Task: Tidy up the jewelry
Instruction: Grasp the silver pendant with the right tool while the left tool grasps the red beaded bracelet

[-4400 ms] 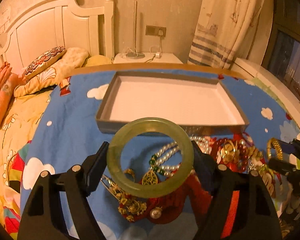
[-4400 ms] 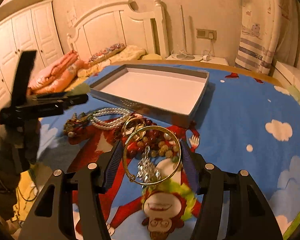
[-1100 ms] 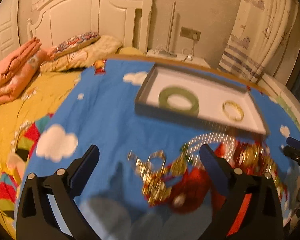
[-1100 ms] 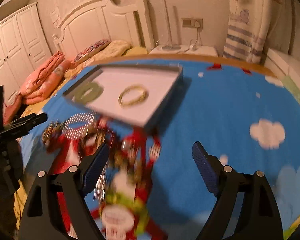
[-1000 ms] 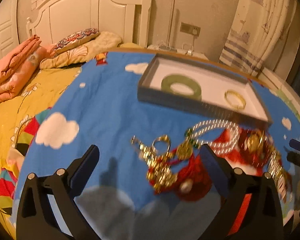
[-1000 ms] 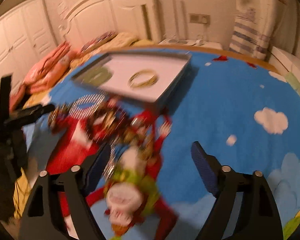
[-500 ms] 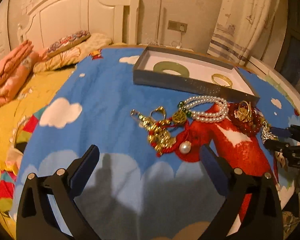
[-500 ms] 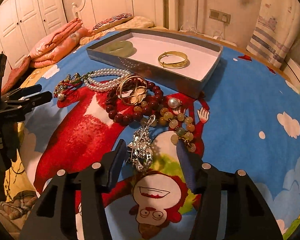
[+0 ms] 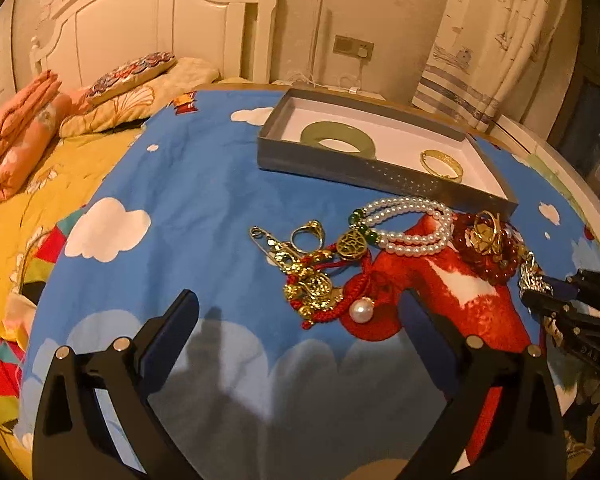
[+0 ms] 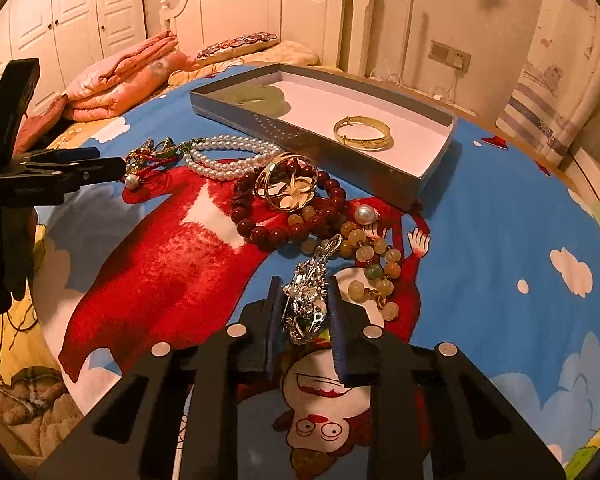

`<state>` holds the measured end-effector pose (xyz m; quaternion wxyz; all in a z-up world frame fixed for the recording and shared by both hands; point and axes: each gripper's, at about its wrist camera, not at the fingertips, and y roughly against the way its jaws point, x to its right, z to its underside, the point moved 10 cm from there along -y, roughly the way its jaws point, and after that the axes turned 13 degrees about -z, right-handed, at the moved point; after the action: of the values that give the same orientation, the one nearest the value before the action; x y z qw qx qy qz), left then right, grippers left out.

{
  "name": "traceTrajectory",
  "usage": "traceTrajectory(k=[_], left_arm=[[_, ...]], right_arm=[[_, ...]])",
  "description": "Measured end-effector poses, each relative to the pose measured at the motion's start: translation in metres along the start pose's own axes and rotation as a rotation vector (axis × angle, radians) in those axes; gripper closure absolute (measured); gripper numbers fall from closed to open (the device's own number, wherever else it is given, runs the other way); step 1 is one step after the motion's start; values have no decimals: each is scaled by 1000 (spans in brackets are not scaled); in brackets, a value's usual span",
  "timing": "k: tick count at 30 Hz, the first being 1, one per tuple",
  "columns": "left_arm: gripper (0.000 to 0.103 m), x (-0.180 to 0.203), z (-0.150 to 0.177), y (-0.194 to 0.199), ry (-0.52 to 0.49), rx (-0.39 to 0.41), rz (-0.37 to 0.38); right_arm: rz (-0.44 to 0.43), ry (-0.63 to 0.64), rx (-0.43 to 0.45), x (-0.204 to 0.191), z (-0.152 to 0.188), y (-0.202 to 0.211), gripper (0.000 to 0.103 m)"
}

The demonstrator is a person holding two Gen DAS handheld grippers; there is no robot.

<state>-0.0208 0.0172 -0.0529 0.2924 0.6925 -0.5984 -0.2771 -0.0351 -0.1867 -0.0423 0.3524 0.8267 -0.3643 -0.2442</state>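
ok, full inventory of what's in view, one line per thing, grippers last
tray: 1, grey walls, white inside, on the blanket
green bangle: 1, pale green, in tray, left end
gold bangle: 1, gold, in tray, right part
pearl strand: 1, white, blanket, in front of tray
dark red bead bracelet: 1, blanket
gold openwork ring piece: 1, on the red beads
pale bead bracelet: 1, yellowish, beside red beads
gold and red-cord cluster: 1 heap, count unclear
silver brooch: 1, between right jaws
blanket: 1, blue, cartoon print
left gripper: black, open, empty
right gripper: black, closing around brooch
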Motion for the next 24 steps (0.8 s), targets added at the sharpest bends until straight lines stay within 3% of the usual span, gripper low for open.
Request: traceTrajectory(k=[13, 17, 23, 24], left_arm=[[22, 13, -16, -5, -38, 6, 6], [23, 19, -17, -13, -86, -9, -35], [24, 18, -6, -23, -75, -76, 5], [32, 18, -6, -22, -67, -75, 25]], right_arm=[[-25, -19, 17, -1, -2, 0, 80], [-30, -23, 20, -1, -1, 0, 80], [-42, -30, 22, 0, -2, 0, 80], [-44, -31, 22, 0, -1, 0, 80]])
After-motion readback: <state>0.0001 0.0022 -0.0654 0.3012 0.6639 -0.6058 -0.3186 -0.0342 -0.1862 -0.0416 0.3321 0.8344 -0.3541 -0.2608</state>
